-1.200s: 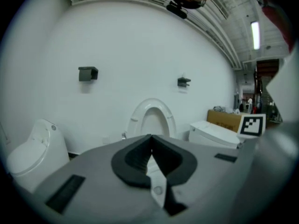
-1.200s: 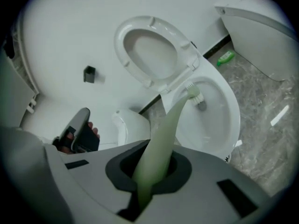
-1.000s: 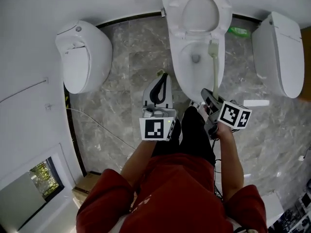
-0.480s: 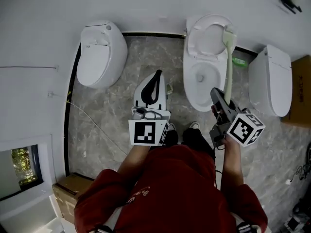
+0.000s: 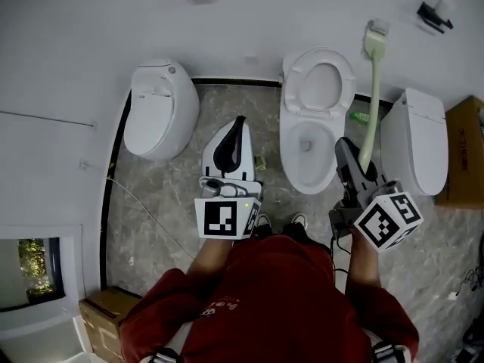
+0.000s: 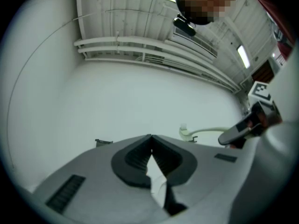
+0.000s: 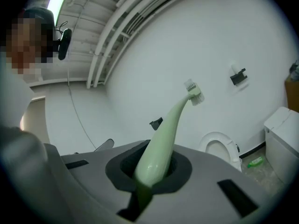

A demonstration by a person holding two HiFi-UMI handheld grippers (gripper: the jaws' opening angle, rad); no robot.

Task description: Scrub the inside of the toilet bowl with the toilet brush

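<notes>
The white toilet (image 5: 318,119) stands with lid and seat up, its bowl (image 5: 306,144) open below. My right gripper (image 5: 342,145) is shut on the handle of the pale green toilet brush (image 5: 369,119). The brush head (image 5: 376,38) is up in front of the wall, above and right of the bowl. In the right gripper view the handle (image 7: 161,143) runs out from between the jaws to the bristle head (image 7: 192,91), with the toilet (image 7: 219,146) lower right. My left gripper (image 5: 240,121) hangs left of the toilet, shut and empty, fingertips meeting (image 6: 150,136).
A second white toilet (image 5: 159,108) stands at left and a third (image 5: 414,138) at right. A green bottle (image 5: 361,117) lies between the middle and right toilets. Cardboard boxes sit at far right (image 5: 463,150) and lower left (image 5: 106,316). A cable (image 5: 151,195) crosses the marble floor.
Both grippers have risen. The brush has come up out of the bowl, and its head has swung from inside the toilet to high against the wall.
</notes>
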